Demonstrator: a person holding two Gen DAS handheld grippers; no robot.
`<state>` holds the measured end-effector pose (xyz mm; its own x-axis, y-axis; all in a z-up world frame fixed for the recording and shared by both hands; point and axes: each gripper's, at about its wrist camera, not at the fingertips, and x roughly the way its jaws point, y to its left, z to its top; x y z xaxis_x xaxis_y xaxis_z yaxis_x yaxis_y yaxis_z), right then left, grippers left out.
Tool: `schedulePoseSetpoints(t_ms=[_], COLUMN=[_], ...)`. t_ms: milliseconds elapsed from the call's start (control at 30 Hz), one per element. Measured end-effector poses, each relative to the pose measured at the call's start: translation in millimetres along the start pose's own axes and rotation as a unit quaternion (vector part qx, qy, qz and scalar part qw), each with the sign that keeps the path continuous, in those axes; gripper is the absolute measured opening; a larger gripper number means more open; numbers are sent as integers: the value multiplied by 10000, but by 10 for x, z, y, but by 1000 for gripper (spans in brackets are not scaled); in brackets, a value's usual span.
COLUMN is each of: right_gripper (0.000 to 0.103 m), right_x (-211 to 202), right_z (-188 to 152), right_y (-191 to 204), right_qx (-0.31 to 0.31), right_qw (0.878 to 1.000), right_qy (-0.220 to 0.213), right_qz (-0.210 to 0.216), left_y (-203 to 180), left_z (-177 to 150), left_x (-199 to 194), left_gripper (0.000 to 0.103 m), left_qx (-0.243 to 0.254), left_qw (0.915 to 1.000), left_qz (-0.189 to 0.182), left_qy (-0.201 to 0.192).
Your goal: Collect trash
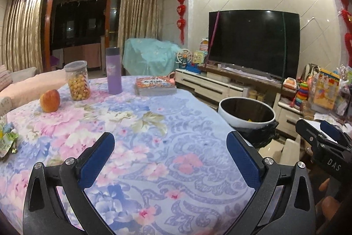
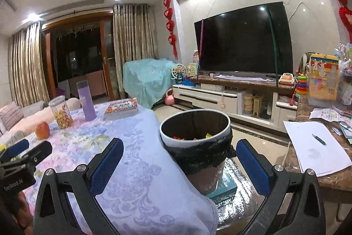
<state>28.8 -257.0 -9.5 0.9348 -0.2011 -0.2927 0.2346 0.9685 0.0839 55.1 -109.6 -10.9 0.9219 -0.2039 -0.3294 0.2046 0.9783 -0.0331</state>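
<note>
Left wrist view: the left gripper hovers level over the flowered table, fingers spread wide and empty. The right gripper is likewise released. Just beyond its fingers stands one upright trash bin, mouth up, with colourful wrappers inside. One crumpled wrapper lies left of the left fingers; farther on are one apple, one jar, one bottle.

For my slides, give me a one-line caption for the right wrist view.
Open right tongs face a lined trash bin holding wrappers, beside the floral-covered table.
</note>
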Motion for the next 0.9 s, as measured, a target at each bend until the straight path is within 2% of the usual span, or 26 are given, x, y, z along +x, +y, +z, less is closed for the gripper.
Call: schedulePoseSetpoints(t_ms=[267, 900], right_gripper=[103, 103], right_x=[-20, -52], right_z=[-64, -67], right_y=[36, 6], right_qx=[-111, -81], right_qw=[9999, 9999], right_qy=[4, -62], right_qz=[37, 74], left_y=[18, 7], left_z=[-16, -36], left_x=[-120, -188], left_gripper=[103, 103], left_qx=[4, 23], left_qw=[9995, 9994], left_qz=[218, 225], left_qy=[-244, -253])
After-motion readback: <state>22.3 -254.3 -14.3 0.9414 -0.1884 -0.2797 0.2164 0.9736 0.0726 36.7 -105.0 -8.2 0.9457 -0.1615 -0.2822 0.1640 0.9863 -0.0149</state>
